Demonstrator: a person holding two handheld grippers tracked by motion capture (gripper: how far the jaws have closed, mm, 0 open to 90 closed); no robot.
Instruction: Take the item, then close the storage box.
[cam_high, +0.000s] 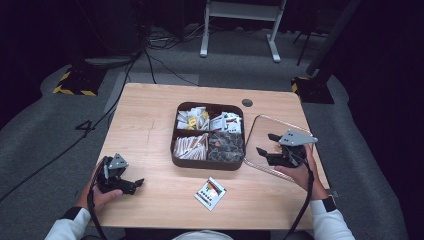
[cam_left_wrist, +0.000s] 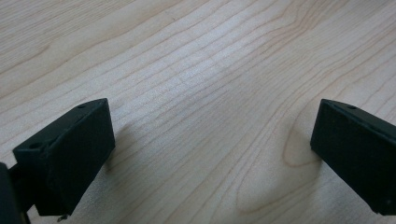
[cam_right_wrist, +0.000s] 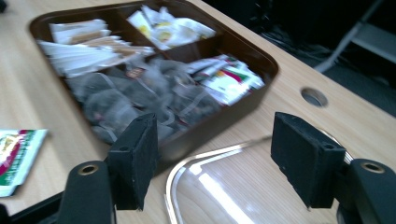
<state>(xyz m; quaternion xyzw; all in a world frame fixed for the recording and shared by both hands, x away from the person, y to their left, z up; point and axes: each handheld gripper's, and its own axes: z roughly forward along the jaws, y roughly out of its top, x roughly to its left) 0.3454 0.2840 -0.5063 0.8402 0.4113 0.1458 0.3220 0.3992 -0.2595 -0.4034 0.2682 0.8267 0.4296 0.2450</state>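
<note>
The clear lid (cam_high: 272, 135) already lay off the brown box (cam_high: 207, 162) beside it, one sachet (cam_high: 210, 193) apparently still left out in front, while the right gripper (cam_high: 266, 143) hovered wide and empty over the lid and the left gripper (cam_high: 134, 183) gaped over bare table (cam_high: 150, 115).

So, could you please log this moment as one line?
left gripper: open, on table | right gripper: open, over clear lid | tray: uncovered | packet: loose

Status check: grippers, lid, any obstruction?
Left gripper open, resting on table. Right gripper open over clear lid, lid lying flat beside tray. Nothing in the way.
</note>
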